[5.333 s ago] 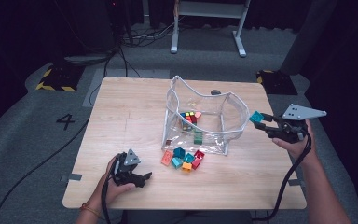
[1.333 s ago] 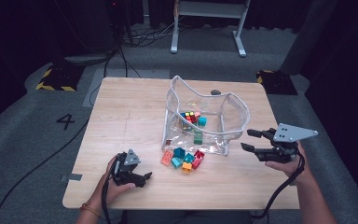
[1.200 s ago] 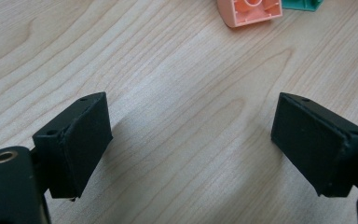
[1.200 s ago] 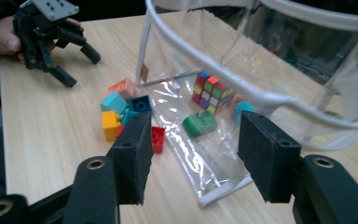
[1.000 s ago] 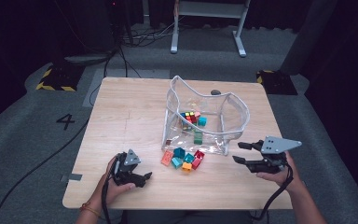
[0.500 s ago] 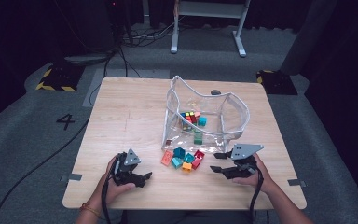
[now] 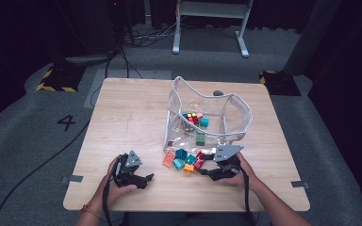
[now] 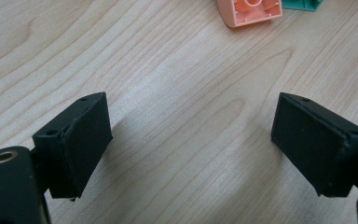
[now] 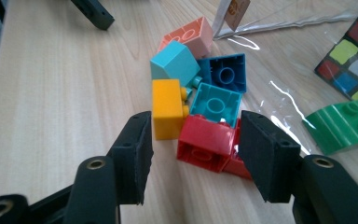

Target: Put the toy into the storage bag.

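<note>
The pale wooden tabletop [image 7: 132, 117] carries a clear plastic bag [image 7: 207, 115] lying open towards its far right, and a loose cluster of coloured blocks [image 7: 185, 161] just in front of the bag's mouth: orange, teal, yellow, blue, red.

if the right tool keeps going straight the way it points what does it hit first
Most likely the red plastic building block, which sits just ahead between the open jaws of the right tool. The yellow block lies slightly left of that line; depth is hard to judge.
</note>
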The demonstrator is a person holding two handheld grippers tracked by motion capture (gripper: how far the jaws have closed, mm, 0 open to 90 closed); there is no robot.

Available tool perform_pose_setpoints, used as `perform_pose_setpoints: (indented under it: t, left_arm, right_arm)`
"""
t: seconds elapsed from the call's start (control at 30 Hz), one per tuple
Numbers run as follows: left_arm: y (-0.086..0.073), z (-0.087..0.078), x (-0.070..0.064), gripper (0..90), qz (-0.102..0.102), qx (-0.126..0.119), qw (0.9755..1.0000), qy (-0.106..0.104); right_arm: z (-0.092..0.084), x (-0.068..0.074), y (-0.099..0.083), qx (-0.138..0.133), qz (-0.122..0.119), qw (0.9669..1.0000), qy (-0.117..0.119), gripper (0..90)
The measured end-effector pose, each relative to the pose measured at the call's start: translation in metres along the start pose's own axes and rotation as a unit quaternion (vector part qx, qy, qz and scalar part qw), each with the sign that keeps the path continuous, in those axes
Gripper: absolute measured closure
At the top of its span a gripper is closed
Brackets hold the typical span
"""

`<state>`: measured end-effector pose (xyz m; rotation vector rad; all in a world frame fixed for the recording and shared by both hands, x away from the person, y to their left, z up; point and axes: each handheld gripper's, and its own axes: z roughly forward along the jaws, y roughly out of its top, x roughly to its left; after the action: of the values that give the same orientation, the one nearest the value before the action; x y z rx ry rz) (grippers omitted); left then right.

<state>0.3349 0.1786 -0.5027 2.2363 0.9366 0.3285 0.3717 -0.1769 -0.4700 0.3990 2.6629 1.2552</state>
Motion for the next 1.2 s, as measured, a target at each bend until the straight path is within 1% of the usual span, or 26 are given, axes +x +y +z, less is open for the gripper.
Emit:
perform_pose_setpoints:
  t: [0.03, 0.07, 0.17, 0.23, 0.27, 0.37, 0.43, 0.47, 0.53, 0.63, 0.67, 0.8, 0.83, 0.87, 0.9, 0.97, 1.0, 1.13, 1.17, 1.2]
  left_arm:
    - [0.000, 0.000, 0.000, 12.2, 0.000, 0.000, 1.0000, 0.000]
    - [0.000, 0.000, 0.000, 12.2, 0.000, 0.000, 1.0000, 0.000]
    - [0.000, 0.000, 0.000, 12.2, 0.000, 0.000, 1.0000, 0.000]
    - [0.000, 0.000, 0.000, 12.2, 0.000, 0.000, 1.0000, 0.000]
    - [0.000, 0.000, 0.000, 12.2, 0.000, 0.000, 1.0000, 0.000]
    - [0.000, 0.000, 0.000, 12.2, 0.000, 0.000, 1.0000, 0.000]
    - [0.000, 0.000, 0.000, 12.2, 0.000, 0.000, 1.0000, 0.000]
    - [0.000, 0.000, 0.000, 12.2, 0.000, 0.000, 1.0000, 0.000]
    - [0.000, 0.000, 0.000, 12.2, 0.000, 0.000, 1.0000, 0.000]
    - [0.000, 0.000, 0.000, 12.2, 0.000, 0.000, 1.0000, 0.000]
    - [0.000, 0.000, 0.000, 12.2, 0.000, 0.000, 1.0000, 0.000]
    - [0.000, 0.000, 0.000, 12.2, 0.000, 0.000, 1.0000, 0.000]
    - [0.000, 0.000, 0.000, 12.2, 0.000, 0.000, 1.0000, 0.000]
    - [0.000, 0.000, 0.000, 12.2, 0.000, 0.000, 1.0000, 0.000]
    - [0.000, 0.000, 0.000, 12.2, 0.000, 0.000, 1.0000, 0.000]
    - [0.000, 0.000, 0.000, 12.2, 0.000, 0.000, 1.0000, 0.000]
    - [0.000, 0.000, 0.000, 12.2, 0.000, 0.000, 1.0000, 0.000]
    - [0.000, 0.000, 0.000, 12.2, 0.000, 0.000, 1.0000, 0.000]
    - [0.000, 0.000, 0.000, 12.2, 0.000, 0.000, 1.0000, 0.000]
    - [0.000, 0.000, 0.000, 12.2, 0.000, 0.000, 1.0000, 0.000]
  right_arm:
    - [0.002, 0.000, 0.001, 0.002, -0.006, 1.0000, -0.003, 45.3]
    - [0.005, -0.002, 0.002, -0.003, -0.017, 0.9999, -0.003, 44.9]
    - [0.010, -0.003, 0.004, 0.000, -0.014, 0.9999, 0.001, 43.8]
    - [0.014, -0.004, 0.005, 0.000, -0.027, 0.9996, 0.005, 43.7]
    - [0.013, -0.003, 0.005, 0.010, -0.011, 0.9999, 0.004, 43.7]
    - [0.017, -0.004, 0.007, 0.012, 0.003, 0.9999, 0.005, 43.6]
    - [0.019, -0.006, 0.006, 0.015, 0.001, 0.9998, 0.010, 43.3]
    - [0.019, -0.006, 0.006, 0.011, 0.009, 0.9998, 0.016, 43.3]
    - [0.020, -0.007, 0.004, 0.013, 0.010, 0.9996, 0.023, 43.3]
    - [0.019, -0.006, 0.004, 0.016, 0.006, 0.9997, 0.017, 43.3]
    - [0.019, -0.006, 0.005, 0.012, 0.007, 0.9998, 0.015, 43.2]
    - [0.021, -0.007, 0.004, 0.013, 0.009, 0.9997, 0.019, 43.3]
    - [0.022, -0.007, 0.003, 0.009, 0.000, 0.9998, 0.019, 43.6]
    - [0.021, -0.006, 0.003, 0.015, 0.010, 0.9996, 0.021, 44.5]
    - [0.020, -0.006, 0.002, 0.016, 0.002, 0.9995, 0.026, 45.6]
    - [0.019, -0.003, 0.001, 0.018, 0.002, 0.9995, 0.027, 45.6]
    - [0.018, -0.002, 0.000, 0.020, 0.001, 0.9993, 0.032, 45.6]
    - [0.016, 0.004, -0.005, 0.026, 0.000, 0.9989, 0.039, 46.1]
    - [0.016, 0.006, -0.007, 0.029, -0.006, 0.9988, 0.038, 46.2]
    - [0.016, 0.007, -0.008, 0.035, -0.026, 0.9983, 0.040, 46.3]
